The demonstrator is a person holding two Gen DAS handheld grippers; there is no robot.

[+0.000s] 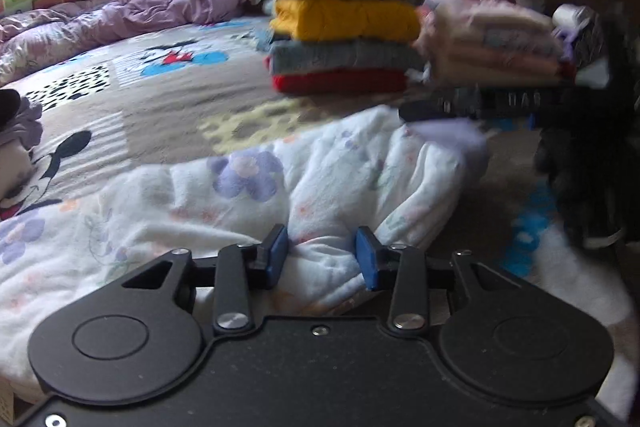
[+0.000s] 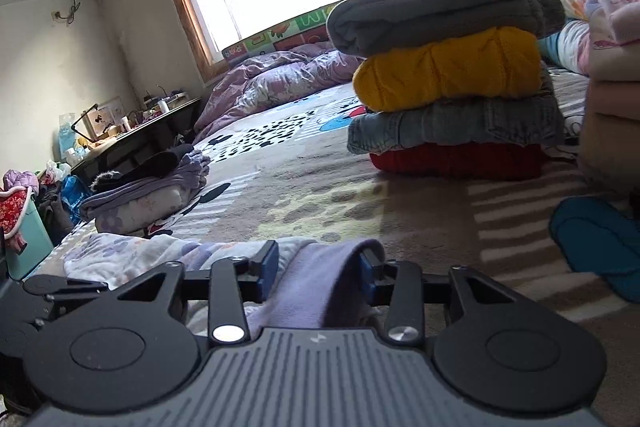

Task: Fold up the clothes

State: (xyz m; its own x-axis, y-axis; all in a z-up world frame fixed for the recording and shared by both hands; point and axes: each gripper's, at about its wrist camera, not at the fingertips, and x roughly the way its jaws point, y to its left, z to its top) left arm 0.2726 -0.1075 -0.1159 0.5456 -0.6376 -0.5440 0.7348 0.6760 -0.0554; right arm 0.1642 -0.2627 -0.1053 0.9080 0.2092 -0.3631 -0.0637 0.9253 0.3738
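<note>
A white fleece garment with purple flowers (image 1: 248, 187) lies crumpled across the near part of the bed. My left gripper (image 1: 322, 255) has its blue pads (image 1: 278, 255) pressed against a bunched fold of it. My right gripper (image 2: 318, 271) holds the garment's lilac cuff or hem (image 2: 316, 283) between its pads; the white floral part (image 2: 120, 251) trails to the left. The right gripper also shows in the left wrist view (image 1: 480, 107), blurred, at the garment's far end.
A stack of folded clothes, grey, yellow, denim and red (image 2: 452, 67), stands on the cartoon-print bed cover (image 2: 280, 179). More folded piles (image 1: 496, 39) sit to its right. A small purple folded pile (image 2: 152, 187) lies left. A lilac duvet (image 1: 132, 15) is under the window.
</note>
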